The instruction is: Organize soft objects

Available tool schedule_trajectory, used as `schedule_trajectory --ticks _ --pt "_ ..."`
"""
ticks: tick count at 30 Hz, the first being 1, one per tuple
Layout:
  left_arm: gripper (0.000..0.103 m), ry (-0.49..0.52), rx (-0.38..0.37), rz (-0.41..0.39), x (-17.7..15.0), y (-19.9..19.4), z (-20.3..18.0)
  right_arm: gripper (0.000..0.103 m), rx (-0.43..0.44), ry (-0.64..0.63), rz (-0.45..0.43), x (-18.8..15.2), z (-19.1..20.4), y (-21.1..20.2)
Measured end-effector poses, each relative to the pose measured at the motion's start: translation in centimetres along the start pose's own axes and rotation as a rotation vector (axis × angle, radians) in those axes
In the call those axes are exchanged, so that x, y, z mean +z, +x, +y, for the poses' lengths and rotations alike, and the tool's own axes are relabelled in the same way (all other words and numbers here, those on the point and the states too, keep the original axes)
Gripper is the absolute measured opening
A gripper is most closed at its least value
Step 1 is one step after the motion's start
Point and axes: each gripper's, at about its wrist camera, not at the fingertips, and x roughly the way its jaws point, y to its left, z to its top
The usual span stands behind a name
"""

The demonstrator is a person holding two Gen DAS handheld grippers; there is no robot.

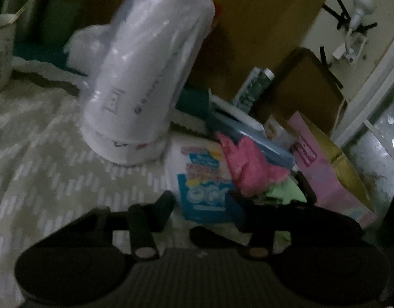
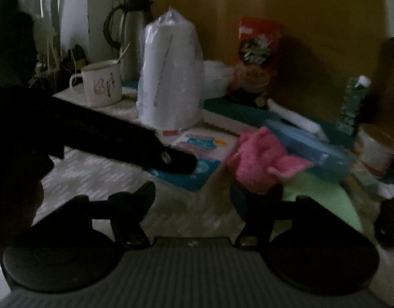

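Observation:
A pink cloth (image 1: 251,169) lies crumpled on a green cloth (image 1: 287,192) at the right of the patterned tabletop (image 1: 43,154). Both show in the right wrist view, pink cloth (image 2: 261,159) over green cloth (image 2: 325,195). My left gripper (image 1: 209,205) is open and empty, just short of the cloths, over a blue and white packet (image 1: 204,179). In the right wrist view the left gripper's finger (image 2: 179,161) rests over the packet (image 2: 197,154). My right gripper (image 2: 194,195) is open and empty, its right finger (image 2: 248,205) close to the pink cloth.
A tall white roll pack in clear plastic (image 1: 145,71) stands behind the packet. A mug (image 2: 102,82), a steel flask (image 2: 132,30), a red snack bag (image 2: 256,56), a blue box (image 2: 307,146), a pink paper bag (image 1: 325,169) and a bottle (image 2: 351,105) crowd the back and right.

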Motion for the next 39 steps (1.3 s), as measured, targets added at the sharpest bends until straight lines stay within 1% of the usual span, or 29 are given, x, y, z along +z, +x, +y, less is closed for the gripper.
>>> schedule_trajectory --ticks 1,3,5,7,9,11,14,16,17,21,23,25,26,28,29,30,31,32,33,34,36,37,38,39 --pt "0.043 0.013 0.009 -0.018 -0.4 -0.8 -0.5 0.055 0.019 0.010 0.010 0.0 0.0 0.2" --pt "0.042 0.018 -0.004 -0.032 -1.6 -2.7 -1.2 0.052 0.025 0.003 -0.018 -0.5 0.3 -0.9" --pt "0.042 0.017 -0.016 -0.029 -2.6 -4.8 -2.1 0.052 0.046 -0.013 -0.063 -1.5 0.8 -3.2" --pt "0.043 0.028 -0.039 -0.036 -2.8 -5.6 -3.8 0.052 0.063 -0.026 -0.125 -2.8 1.1 -5.9" --pt "0.044 0.081 -0.046 -0.058 -2.6 -5.9 -5.9 0.052 0.042 -0.034 -0.189 -3.6 1.0 -7.4" --pt "0.048 0.137 -0.063 -0.091 -2.3 -5.6 -8.6 0.052 -0.004 -0.033 -0.270 -4.5 0.5 -9.5" --pt "0.053 0.220 -0.111 -0.120 -1.4 -3.3 -13.4 0.052 -0.065 0.004 -0.369 -5.0 -1.7 -11.7" --pt "0.053 0.293 -0.148 -0.141 -1.4 -0.9 -16.6 0.052 -0.138 0.041 -0.404 -5.3 -3.8 -13.0" --pt "0.053 0.310 -0.170 -0.139 -1.8 0.3 -17.9 0.052 -0.179 0.061 -0.410 -5.5 -4.9 -13.6" --pt "0.053 0.369 -0.256 -0.108 -1.8 5.5 -23.8 0.052 -0.329 0.149 -0.427 -6.6 -9.6 -15.3" --pt "0.053 0.377 -0.285 -0.072 -1.7 8.6 -25.9 0.052 -0.401 0.176 -0.428 -7.1 -11.7 -16.0" --pt "0.053 0.380 -0.301 -0.048 -1.7 10.9 -27.7 0.052 -0.453 0.224 -0.415 -7.5 -13.9 -16.2" --pt "0.053 0.386 -0.297 -0.033 -1.8 12.3 -28.5 0.052 -0.469 0.255 -0.409 -7.8 -15.1 -16.3" --pt "0.062 0.407 -0.285 -0.030 -1.8 14.0 -29.9 0.054 -0.495 0.306 -0.390 -8.1 -17.3 -15.9" --pt "0.073 0.416 -0.267 -0.024 -1.7 14.8 -30.8 0.054 -0.503 0.328 -0.381 -8.4 -18.0 -15.7" --pt "0.077 0.414 -0.246 -0.016 -1.8 15.4 -31.1 0.061 -0.515 0.354 -0.371 -8.8 -18.7 -15.7" --pt "0.077 0.413 -0.233 -0.007 -1.9 15.9 -31.2 0.066 -0.525 0.373 -0.366 -8.9 -19.1 -15.5" --pt "0.077 0.420 -0.222 0.007 -2.0 16.3 -31.2 0.075 -0.545 0.379 -0.378 -9.0 -19.5 -15.6" --pt "0.077 0.425 -0.212 0.014 -2.1 16.2 -31.1 0.080 -0.560 0.383 -0.385 -9.0 -19.6 -15.7" --pt "0.077 0.432 -0.206 0.013 -2.1 15.9 -31.0 0.080 -0.564 0.390 -0.396 -9.2 -19.6 -15.8" --pt "0.079 0.444 -0.200 -0.026 -2.2 14.6 -30.2 0.080 -0.563 0.409 -0.418 -9.4 -19.3 -16.1" --pt "0.081 0.450 -0.185 -0.048 -2.2 13.7 -29.8 0.080 -0.561 0.412 -0.428 -9.4 -19.1 -16.2" --pt "0.085 0.456 -0.157 -0.067 -2.2 12.9 -29.2 0.080 -0.557 0.416 -0.440 -9.6 -18.8 -16.5" --pt "0.086 0.452 -0.132 -0.084 -2.1 12.0 -28.5 0.080 -0.552 0.419 -0.449 -9.6 -18.5 -16.6"
